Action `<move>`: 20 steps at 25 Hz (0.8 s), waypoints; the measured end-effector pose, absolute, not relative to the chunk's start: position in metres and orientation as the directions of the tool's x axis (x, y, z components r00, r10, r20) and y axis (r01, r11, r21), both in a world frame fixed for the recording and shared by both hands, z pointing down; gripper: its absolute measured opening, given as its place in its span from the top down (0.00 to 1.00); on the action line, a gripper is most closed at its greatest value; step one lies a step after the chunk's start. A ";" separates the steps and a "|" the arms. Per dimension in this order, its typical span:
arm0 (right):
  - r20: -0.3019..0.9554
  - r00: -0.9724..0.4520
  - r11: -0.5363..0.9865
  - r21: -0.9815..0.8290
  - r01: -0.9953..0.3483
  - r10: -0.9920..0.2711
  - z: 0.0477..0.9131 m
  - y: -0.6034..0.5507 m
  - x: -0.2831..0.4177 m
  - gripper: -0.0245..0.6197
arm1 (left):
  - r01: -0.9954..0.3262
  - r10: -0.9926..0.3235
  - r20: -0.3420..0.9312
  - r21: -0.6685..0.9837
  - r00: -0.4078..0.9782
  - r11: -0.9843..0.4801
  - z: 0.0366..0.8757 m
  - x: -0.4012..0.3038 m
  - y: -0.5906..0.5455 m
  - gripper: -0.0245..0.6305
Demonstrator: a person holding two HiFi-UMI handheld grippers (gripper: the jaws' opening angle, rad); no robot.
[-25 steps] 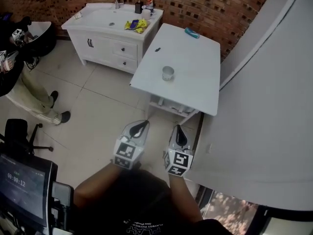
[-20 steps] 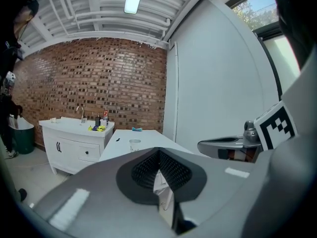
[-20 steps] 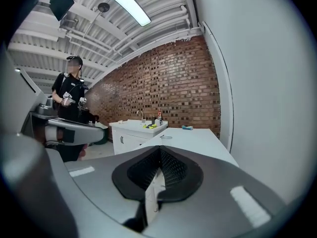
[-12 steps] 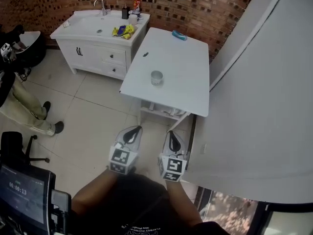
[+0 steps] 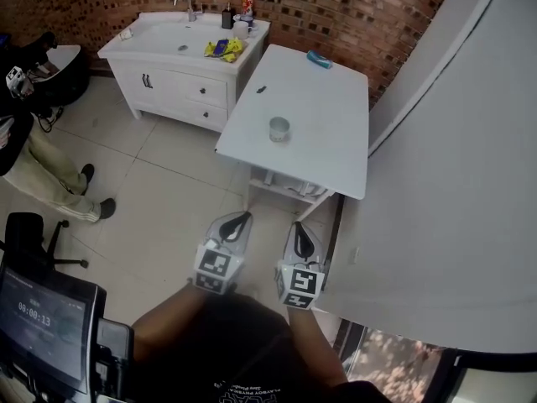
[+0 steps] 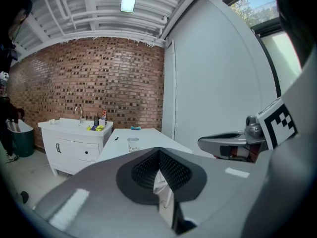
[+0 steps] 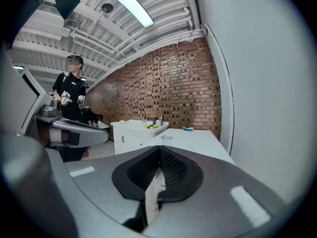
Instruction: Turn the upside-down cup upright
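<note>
A small pale cup [image 5: 279, 128] stands alone near the middle of the white table [image 5: 336, 154]; it is too far off to tell which end is up. In the left gripper view the cup [image 6: 132, 144] shows small beyond the jaws. Both grippers hang side by side over the tiled floor, well short of the table's near edge. My left gripper [image 5: 236, 224] is shut with nothing in it, and so is my right gripper [image 5: 302, 238]. The closed jaws fill the foreground of the left gripper view [image 6: 159, 153] and of the right gripper view [image 7: 159, 150].
A white vanity with a sink [image 5: 180, 39] and several small items stands left of the table against the brick wall. A blue object [image 5: 319, 58] and a small dark bit [image 5: 262, 89] lie on the table. A white wall [image 5: 453, 183] runs along the right. A person [image 5: 33, 154] stands at the far left.
Both grippers stay shut and side by side in front of me. The head view has swung a little, so the table and cup sit slightly differently in the picture.
</note>
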State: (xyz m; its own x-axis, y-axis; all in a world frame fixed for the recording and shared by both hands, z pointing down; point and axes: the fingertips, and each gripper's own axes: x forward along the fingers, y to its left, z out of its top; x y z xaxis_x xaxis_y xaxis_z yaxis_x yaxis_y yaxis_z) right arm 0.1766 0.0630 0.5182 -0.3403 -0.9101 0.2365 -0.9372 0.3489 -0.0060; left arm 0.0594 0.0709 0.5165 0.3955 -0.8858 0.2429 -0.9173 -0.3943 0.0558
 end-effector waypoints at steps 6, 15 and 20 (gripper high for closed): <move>0.248 -0.353 0.365 0.000 -0.931 -0.902 0.521 0.068 0.173 0.94 | -0.916 -0.883 0.246 0.077 0.400 -0.394 0.514 0.061 0.074 0.97; 0.252 -0.372 0.381 -0.013 -0.924 -0.893 0.529 0.070 0.187 0.94 | -0.917 -0.883 0.257 0.041 0.393 -0.396 0.521 0.079 0.078 0.97; 0.235 -0.369 0.376 -0.019 -0.926 -0.899 0.526 0.071 0.184 0.94 | -0.915 -0.878 0.272 0.031 0.395 -0.402 0.524 0.076 0.078 0.97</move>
State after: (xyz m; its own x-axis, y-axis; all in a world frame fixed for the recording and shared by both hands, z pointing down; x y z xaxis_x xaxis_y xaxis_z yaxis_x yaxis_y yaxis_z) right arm 0.1840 0.0707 0.5256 -0.3695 -0.8989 0.2354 -0.9265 0.3759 -0.0186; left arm 0.0758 0.0783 0.5239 0.3946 -0.8778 0.2717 -0.9151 -0.4020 0.0306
